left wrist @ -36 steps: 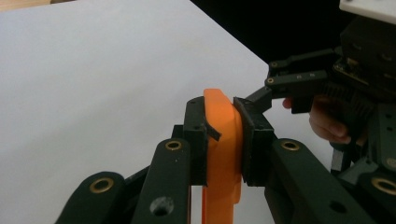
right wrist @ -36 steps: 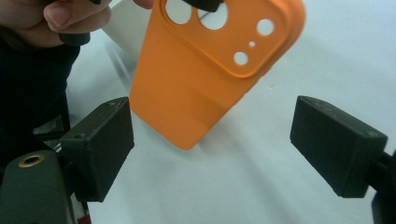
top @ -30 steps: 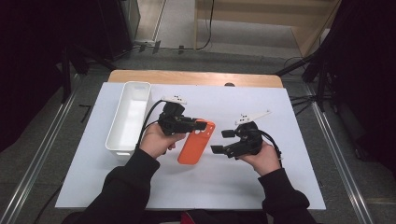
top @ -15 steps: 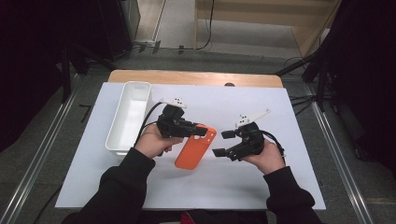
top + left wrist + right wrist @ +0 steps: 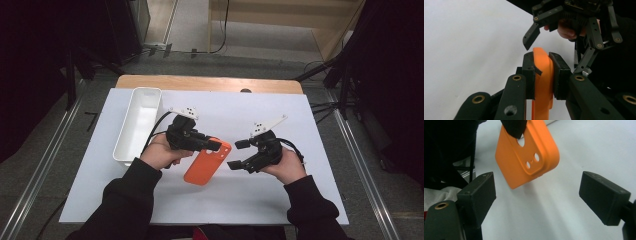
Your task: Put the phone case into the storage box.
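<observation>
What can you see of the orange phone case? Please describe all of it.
The orange case is a smooth, matte shell that looks like soft plastic, with rounded corners and a raised camera block pierced by one large hole and smaller ones. The left gripper is shut on its edge near the camera end and holds it tilted, seemingly lifted off the white table. The right gripper, open, waits beside it without touching.

Wooden table w/ white sheet over most of it; bare wood strip at far edge. White oblong plastic tray lies on sheet, far left.
</observation>
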Motion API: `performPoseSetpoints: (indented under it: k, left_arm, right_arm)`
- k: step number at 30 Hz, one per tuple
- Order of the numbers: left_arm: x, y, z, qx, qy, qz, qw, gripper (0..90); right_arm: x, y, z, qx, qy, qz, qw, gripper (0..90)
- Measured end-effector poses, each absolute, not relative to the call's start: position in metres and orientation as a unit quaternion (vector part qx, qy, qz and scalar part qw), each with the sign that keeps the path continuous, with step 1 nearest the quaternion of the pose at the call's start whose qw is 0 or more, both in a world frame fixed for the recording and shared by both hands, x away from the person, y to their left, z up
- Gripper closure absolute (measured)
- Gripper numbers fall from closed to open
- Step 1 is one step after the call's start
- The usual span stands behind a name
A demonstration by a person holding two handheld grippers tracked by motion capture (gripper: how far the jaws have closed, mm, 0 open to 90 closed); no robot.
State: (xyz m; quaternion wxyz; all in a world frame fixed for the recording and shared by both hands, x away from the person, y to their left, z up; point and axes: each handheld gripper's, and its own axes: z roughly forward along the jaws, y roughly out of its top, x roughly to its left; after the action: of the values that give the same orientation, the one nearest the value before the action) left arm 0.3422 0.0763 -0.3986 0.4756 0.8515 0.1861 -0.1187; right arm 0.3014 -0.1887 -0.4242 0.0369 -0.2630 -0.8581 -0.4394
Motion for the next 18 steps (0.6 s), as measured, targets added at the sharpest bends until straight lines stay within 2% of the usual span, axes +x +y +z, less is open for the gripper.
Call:
performPoseSetpoints:
  k: [10,18]
  left_arm:
    - [0.3386,0.0797,-0.4015,0.856,0.177,-0.13,0.468,76.0]
    - [0.3374,0.0827,-0.404,0.857,0.177,-0.138,0.465,76.0]
  right_arm:
    - [0.3048,-0.1826,-0.4217,-0.241,-0.866,-0.436,0.046,13.8]
    - [0.3097,-0.1791,-0.4214,-0.236,-0.864,-0.438,0.071,14.0]
